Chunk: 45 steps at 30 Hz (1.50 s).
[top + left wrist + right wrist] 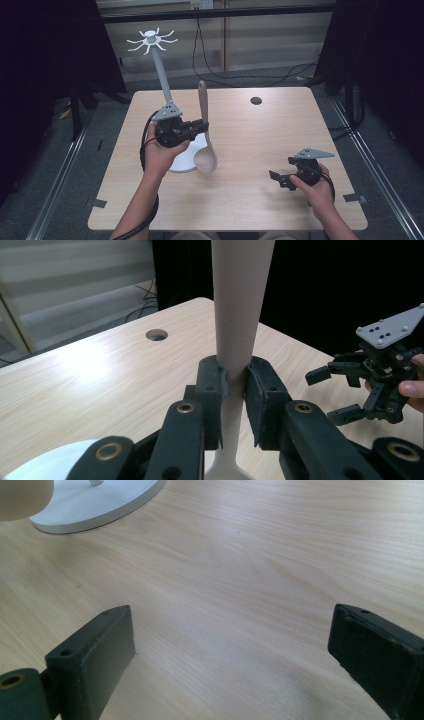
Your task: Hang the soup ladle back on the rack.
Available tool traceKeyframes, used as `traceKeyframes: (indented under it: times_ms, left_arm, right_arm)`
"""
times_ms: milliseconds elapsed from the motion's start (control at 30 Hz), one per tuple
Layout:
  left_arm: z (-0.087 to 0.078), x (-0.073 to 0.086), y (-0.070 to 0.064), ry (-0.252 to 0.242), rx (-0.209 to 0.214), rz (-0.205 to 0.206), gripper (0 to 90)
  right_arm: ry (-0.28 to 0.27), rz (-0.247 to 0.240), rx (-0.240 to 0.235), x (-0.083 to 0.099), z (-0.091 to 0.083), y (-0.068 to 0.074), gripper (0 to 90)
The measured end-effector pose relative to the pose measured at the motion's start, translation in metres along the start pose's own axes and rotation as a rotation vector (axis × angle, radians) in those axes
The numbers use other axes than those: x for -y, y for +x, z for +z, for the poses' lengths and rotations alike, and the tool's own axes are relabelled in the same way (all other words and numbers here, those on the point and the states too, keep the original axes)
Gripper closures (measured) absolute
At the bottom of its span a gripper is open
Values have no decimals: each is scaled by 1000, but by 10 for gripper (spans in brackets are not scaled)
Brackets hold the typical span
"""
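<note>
Surveying from largest to smallest, we log the wooden table (260,150) first, bare across its right half, with a small dark hole (256,100) near its far edge. On the left half stands a white hanging stand (161,75): round base on the table, thin pole, a crown of hooks at the top.

Next, the wooden spoon (204,135). We hold it upright in the left gripper (200,127), handle up and bowl down, just right of the stand's base and seemingly clear of the table. The jaws are clamped on the narrow neck of the handle, just above the bowl.

We judge the spoon light, rigid and not fragile; the smooth, tapering handle could slip or pivot, so the neck is a sensible hold.

The right gripper (276,178) hovers low at the near right, jaws spread wide, holding nothing.
</note>
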<state>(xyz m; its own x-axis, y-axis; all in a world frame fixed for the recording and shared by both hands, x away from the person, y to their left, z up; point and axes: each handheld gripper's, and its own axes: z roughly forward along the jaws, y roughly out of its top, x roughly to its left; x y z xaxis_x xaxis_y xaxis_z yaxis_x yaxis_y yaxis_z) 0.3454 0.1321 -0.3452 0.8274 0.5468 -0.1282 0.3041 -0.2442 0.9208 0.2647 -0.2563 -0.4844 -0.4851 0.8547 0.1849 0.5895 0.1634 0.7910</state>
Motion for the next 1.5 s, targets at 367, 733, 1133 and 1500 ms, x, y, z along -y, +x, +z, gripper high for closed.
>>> traceKeyframes:
  times_ms: [367,733,1133,1500]
  left_arm:
    - [-30,-1,7,-21,-85,-4,775]
    - [-54,-6,15,-49,-144,-15,775]
    - [-76,-13,19,-72,-197,-13,775]
    - [-92,-20,20,-92,-228,-8,775]
  right_arm:
    - [-1,-9,-22,-6,8,6,42]
    - [1,-16,-31,-8,11,9,42]
    - [-1,-16,-35,-8,12,11,42]
    - [4,-13,-34,-7,13,12,42]
